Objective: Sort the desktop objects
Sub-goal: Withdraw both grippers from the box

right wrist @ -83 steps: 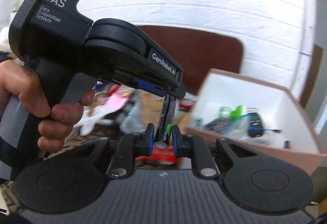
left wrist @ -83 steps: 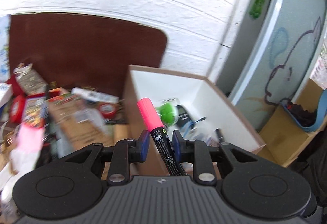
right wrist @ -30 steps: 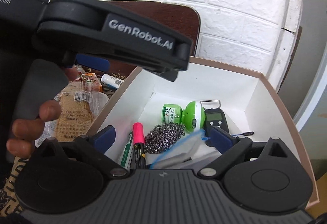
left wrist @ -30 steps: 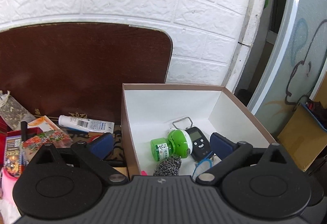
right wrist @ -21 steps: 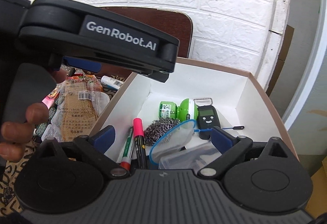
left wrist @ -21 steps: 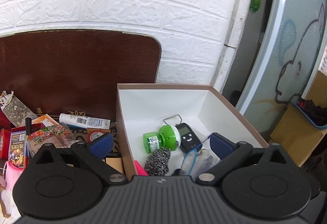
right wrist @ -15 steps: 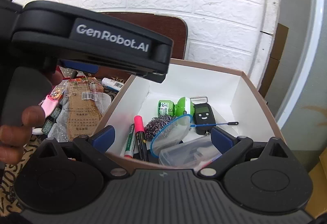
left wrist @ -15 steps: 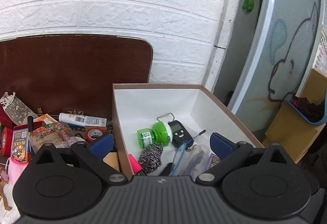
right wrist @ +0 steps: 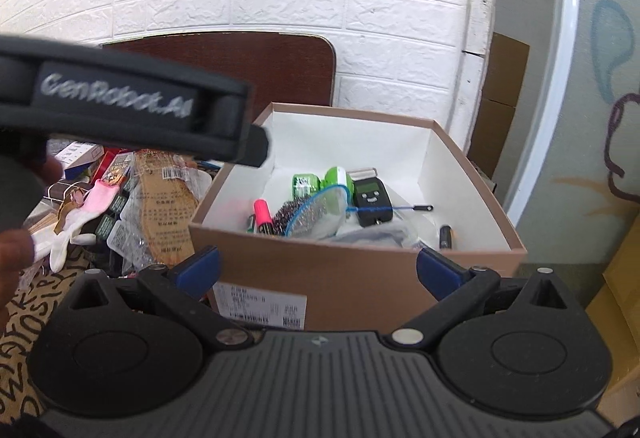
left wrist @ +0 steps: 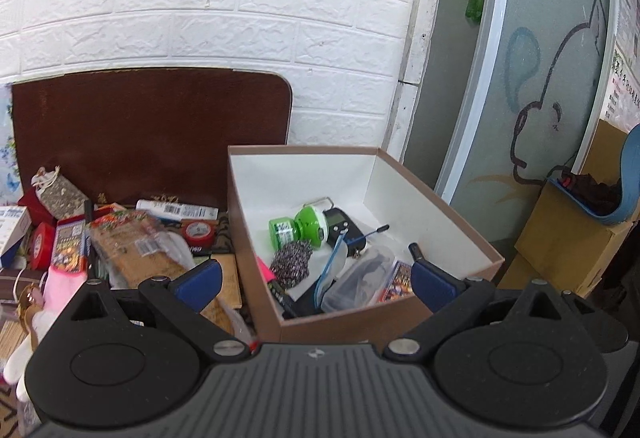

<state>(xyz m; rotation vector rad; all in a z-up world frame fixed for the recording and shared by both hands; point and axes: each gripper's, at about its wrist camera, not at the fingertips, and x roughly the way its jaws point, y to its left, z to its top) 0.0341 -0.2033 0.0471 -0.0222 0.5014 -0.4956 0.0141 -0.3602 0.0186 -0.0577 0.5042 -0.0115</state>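
1. Left claw [left wrist: 314, 280] gapes wide, gripping nothing, above the box's near rim.
2. Right claw [right wrist: 316, 268] likewise spread and empty, facing the box [right wrist: 360, 278].
3. Pink marker [right wrist: 262, 216] lies inside, probably touching the scourer [right wrist: 298, 218].
4. Clutter crowds the counter [right wrist: 24, 318] leftward.

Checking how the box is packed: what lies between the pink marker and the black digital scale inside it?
The steel wool scrubber and a blue-rimmed clear zip bag lie between the pink marker and black scale, clearest in the right wrist view.
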